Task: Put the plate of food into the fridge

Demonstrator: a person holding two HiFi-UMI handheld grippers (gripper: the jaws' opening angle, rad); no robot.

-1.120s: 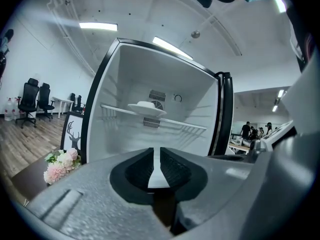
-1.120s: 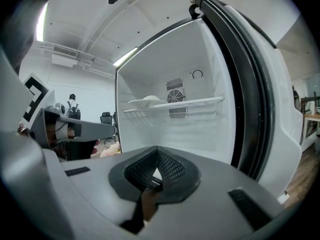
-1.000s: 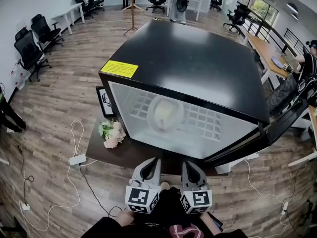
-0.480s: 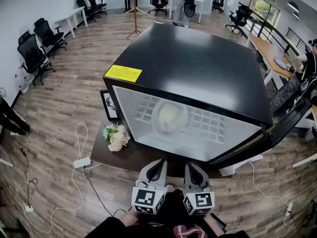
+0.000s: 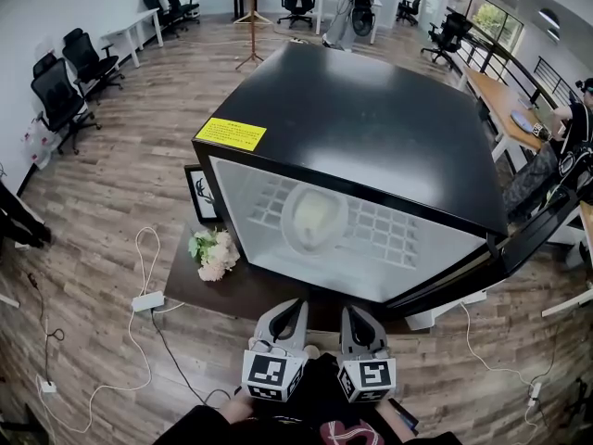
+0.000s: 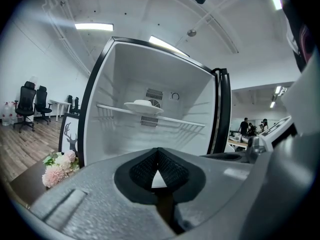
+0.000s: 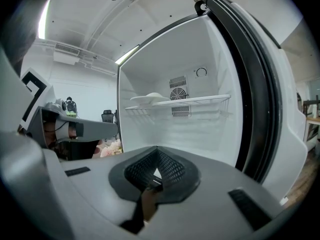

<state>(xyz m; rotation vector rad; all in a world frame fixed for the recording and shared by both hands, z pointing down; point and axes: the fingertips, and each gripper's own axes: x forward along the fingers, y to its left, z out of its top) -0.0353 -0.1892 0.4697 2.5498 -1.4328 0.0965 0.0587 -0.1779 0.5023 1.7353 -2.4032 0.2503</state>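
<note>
The small black fridge (image 5: 371, 128) stands open, its door (image 5: 528, 235) swung out to the right. A white plate of food (image 5: 313, 217) rests on the wire shelf (image 5: 389, 225) inside, and it shows in the left gripper view as the plate (image 6: 143, 106) and in the right gripper view as the plate (image 7: 150, 98). Both grippers hang side by side in front of the fridge, well back from the opening. My left gripper (image 5: 289, 311) is shut and empty. My right gripper (image 5: 354, 315) is shut too, with nothing between its pads.
The fridge sits on a low dark table (image 5: 232, 290) with a bunch of pale flowers (image 5: 211, 254) and a framed deer picture (image 5: 198, 193) at its left. Cables and a power strip (image 5: 145, 299) lie on the wooden floor. Office chairs (image 5: 65, 86) and desks stand around.
The view has shifted slightly; both grippers stay low in front of the fridge, shut. The plate has not moved on the shelf.
</note>
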